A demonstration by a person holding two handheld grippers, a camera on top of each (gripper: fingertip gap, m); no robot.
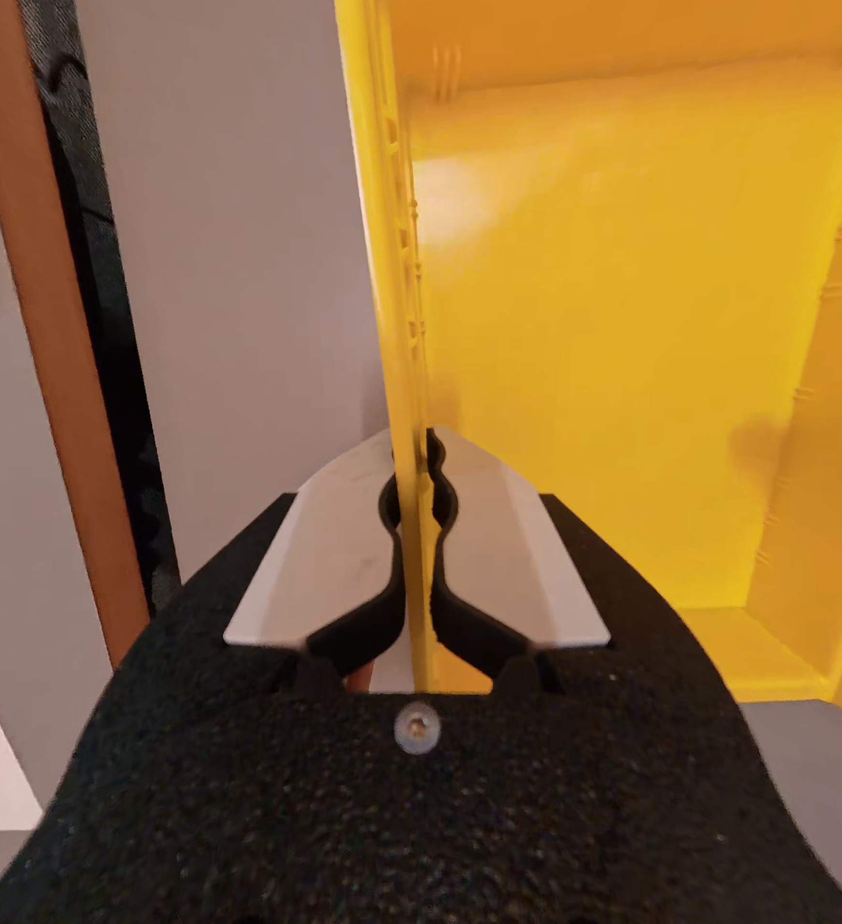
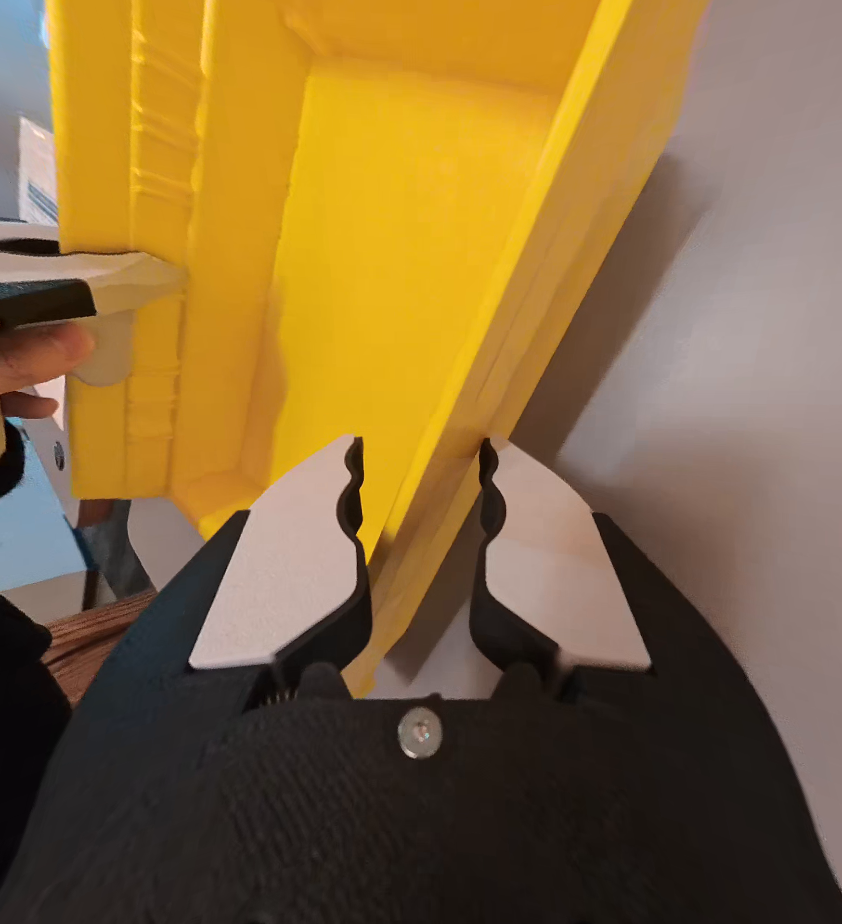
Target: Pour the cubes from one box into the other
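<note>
Holding now: the left gripper pinches the side wall of the yellow box.
Right gripper: its fingers stand wide around the other wall, and only one seems to touch.
Risk: held firmly on one side only, the box may twist or slip.
Feel: black finger pads are bumpy; the box is smooth, hard plastic with ridged edges.
Cubes: none show; the box looks empty.
Behind: a plain grey wall.

The yellow box runs off the top and right edges in the left wrist view, its far end unseen. No cubes can be made out. Motion blur smears its ribbed wall.
</note>
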